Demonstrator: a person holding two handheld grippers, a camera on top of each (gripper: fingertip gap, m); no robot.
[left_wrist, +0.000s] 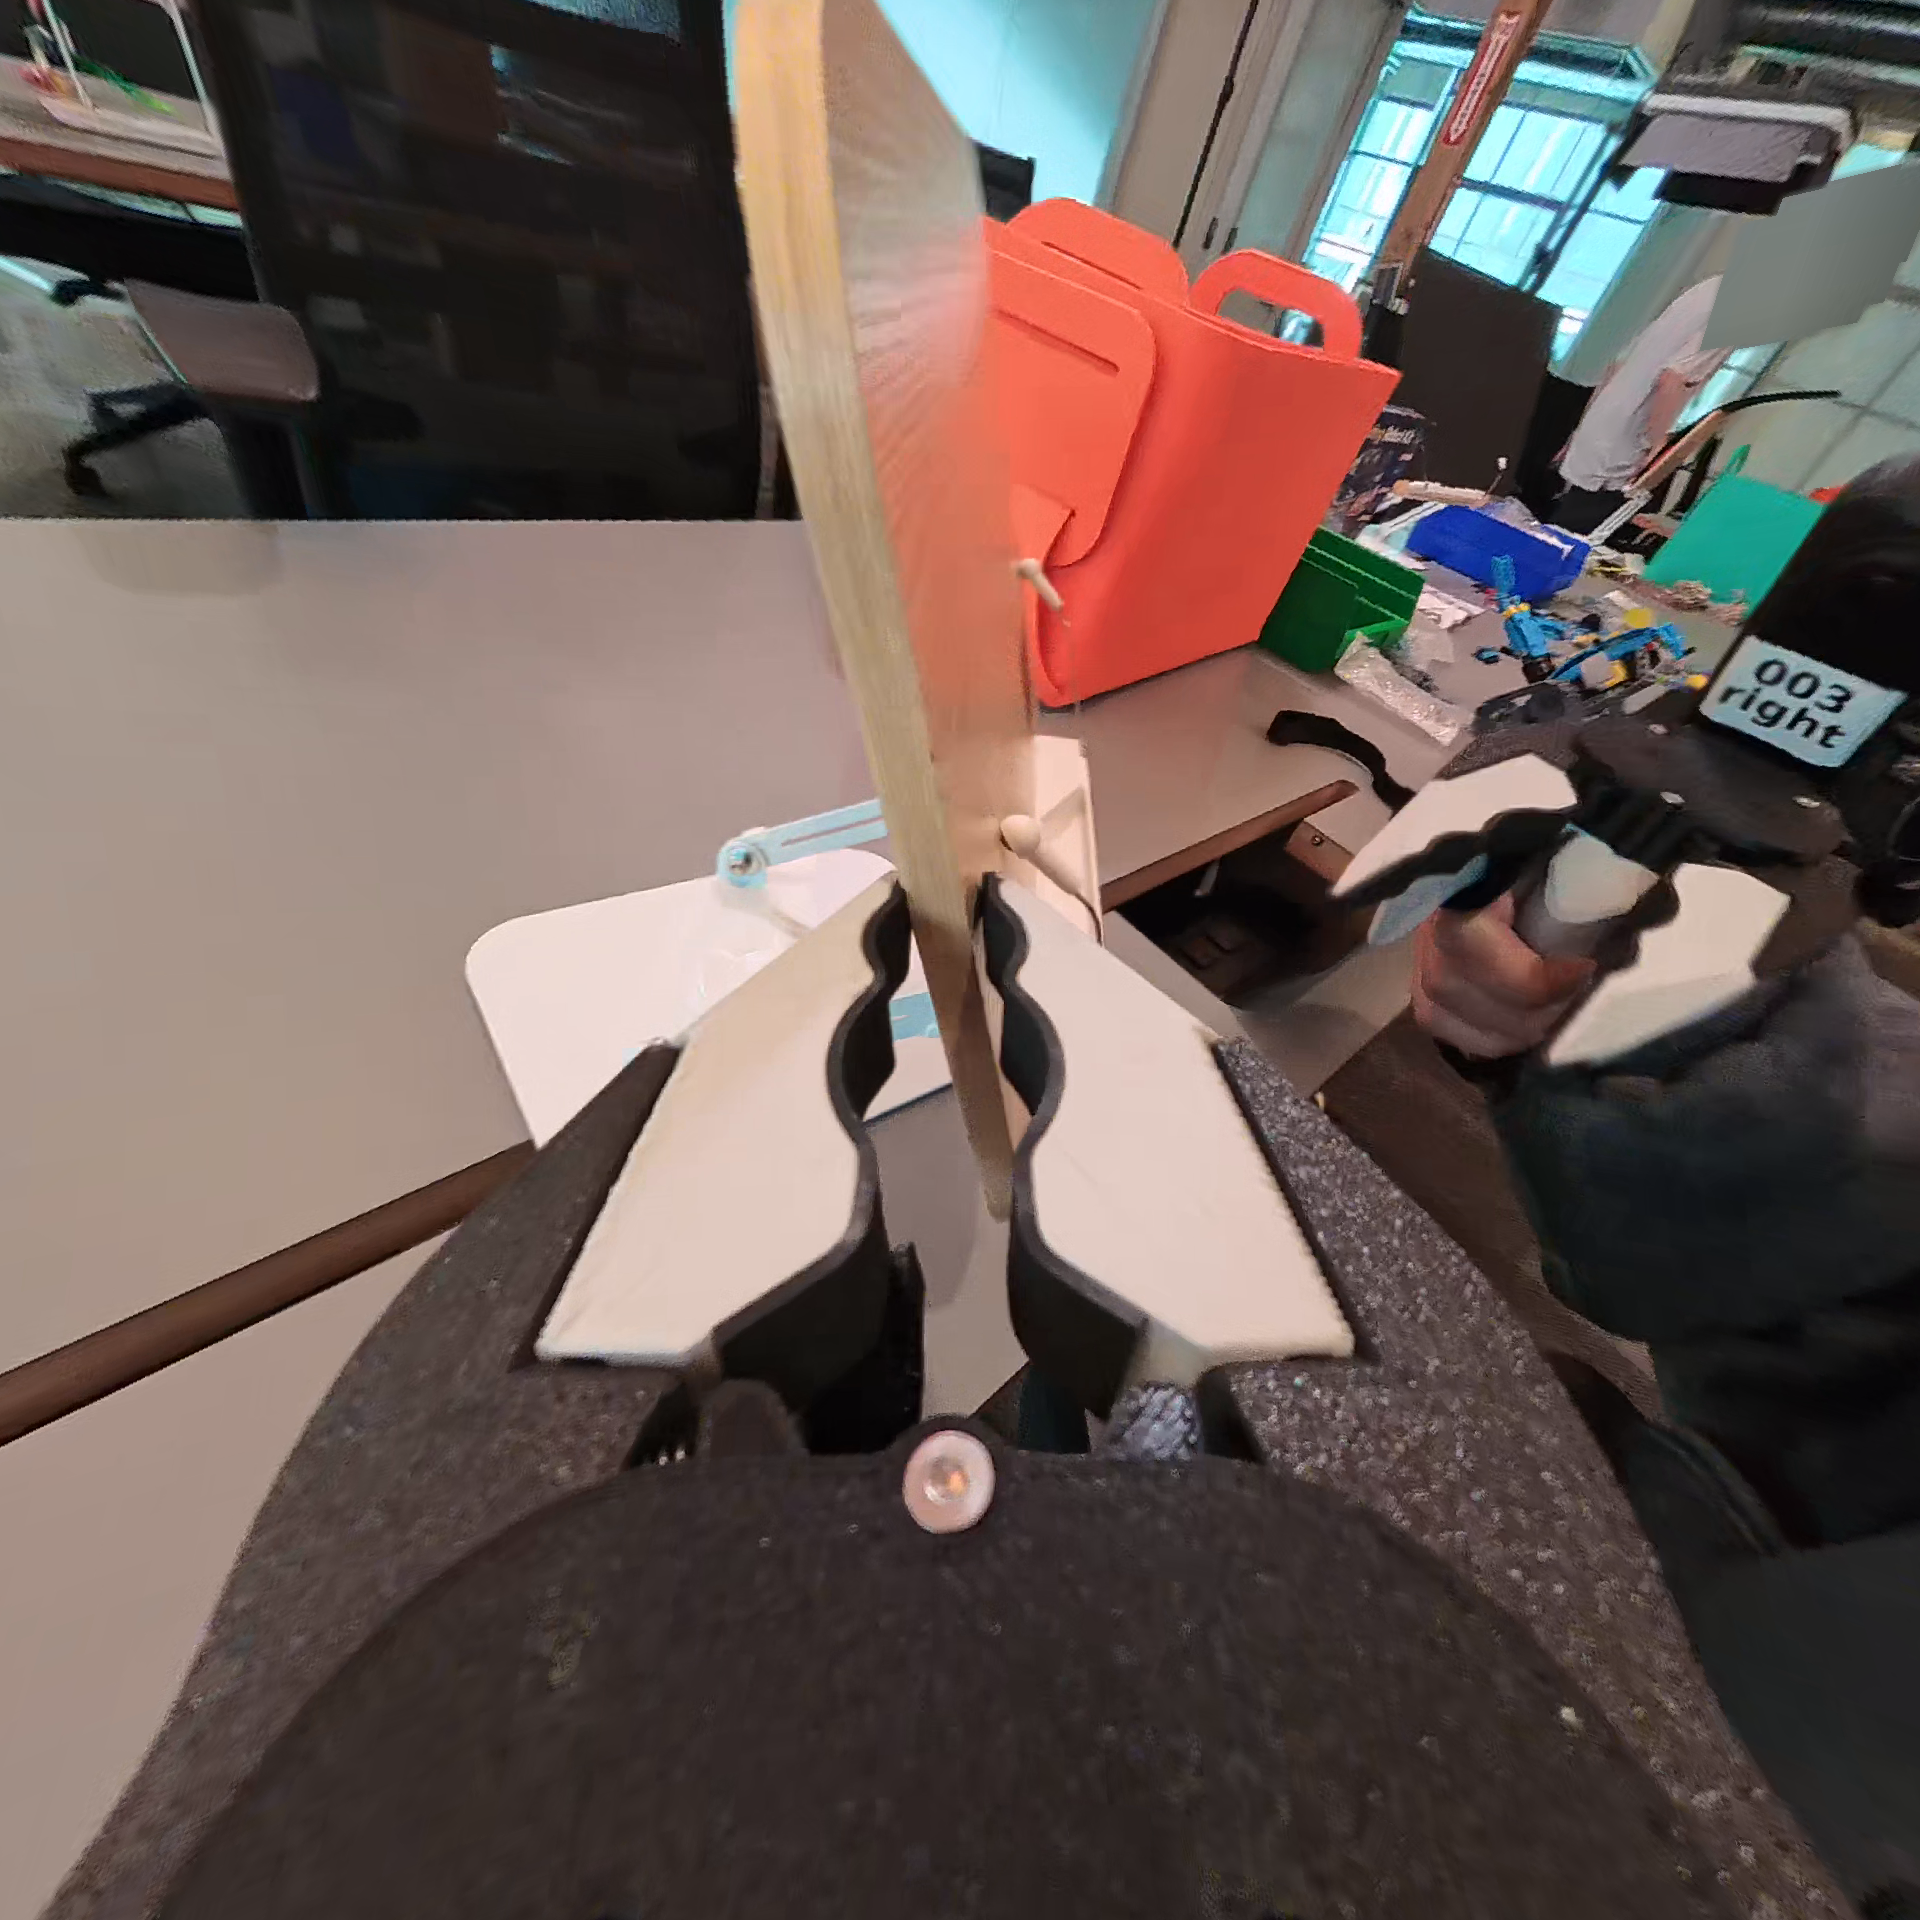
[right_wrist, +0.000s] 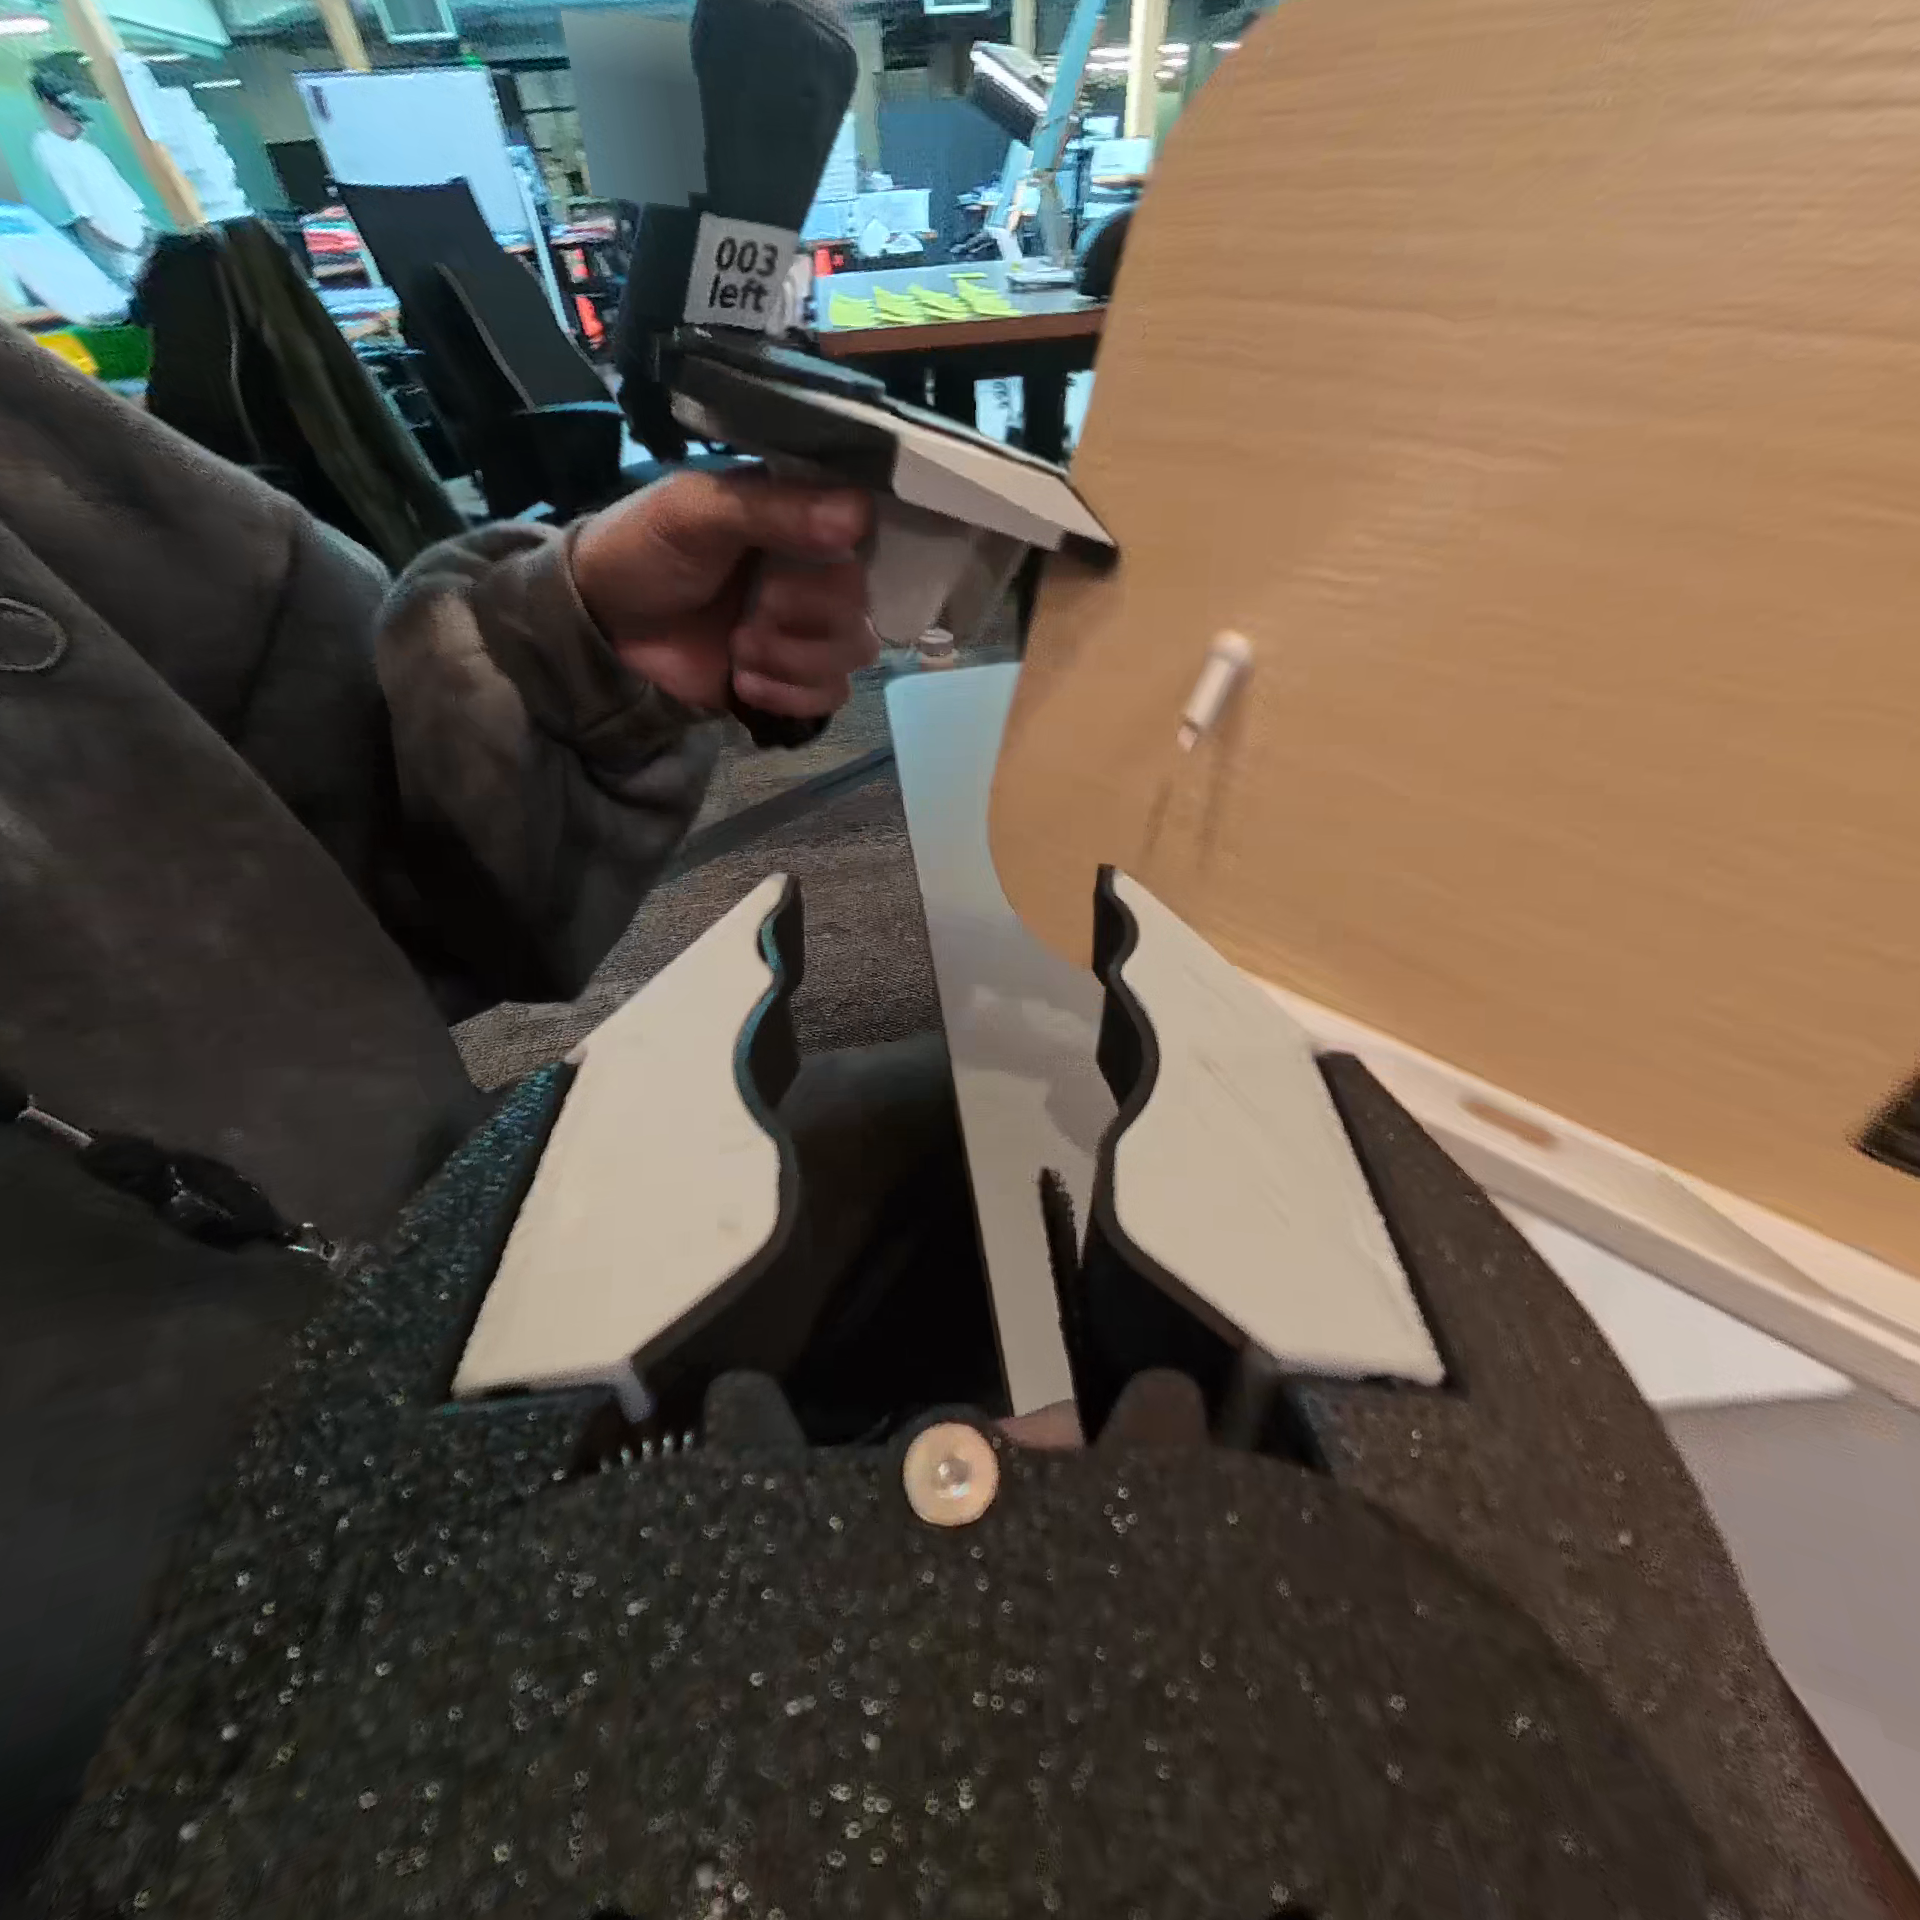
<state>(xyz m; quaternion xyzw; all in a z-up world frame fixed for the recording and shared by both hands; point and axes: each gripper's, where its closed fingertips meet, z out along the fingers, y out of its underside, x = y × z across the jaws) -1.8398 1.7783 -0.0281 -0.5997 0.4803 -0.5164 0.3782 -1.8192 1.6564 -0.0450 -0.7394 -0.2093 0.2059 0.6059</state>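
1. Left wrist view: nearest to us is the left gripper (left_wrist: 943, 904), and its two fingers are closed on the lower edge of a thin wooden board (left_wrist: 883, 436). The board stands almost upright between them, seen edge-on, and it rises to the top of the picture.
2. On the right face of the board we see two small white pegs (left_wrist: 1020, 833), one near the fingers and one higher.
3. Just behind the fingers a white tray (left_wrist: 582, 966) lies on the grey table (left_wrist: 364, 748), with a light blue strip (left_wrist: 800, 836) at its far edge.
4. To the right, off the table edge, a hand (left_wrist: 1486, 977) holds the right gripper (left_wrist: 1382, 883); nothing is between its fingers.
5. Farther on the table stands an orange bag (left_wrist: 1195, 457); beyond it are a green bin (left_wrist: 1340, 608) and blue toy parts (left_wrist: 1538, 623).
6. In the right wrist view the right gripper (right_wrist: 945, 935) has its fingers wide apart and empty. The right finger tip is just before the lower corner of the board (right_wrist: 1507, 520); we cannot tell if it touches.
7. A white peg (right_wrist: 1214, 686) sticks out from the board face.
8. Farther left, a hand (right_wrist: 727, 592) in a grey sleeve (right_wrist: 468, 707) holds the left gripper (right_wrist: 1081, 535), which pinches the left edge of the board.
9. Far behind are a desk (right_wrist: 966, 322) with yellow notes and dark chairs (right_wrist: 468, 312).
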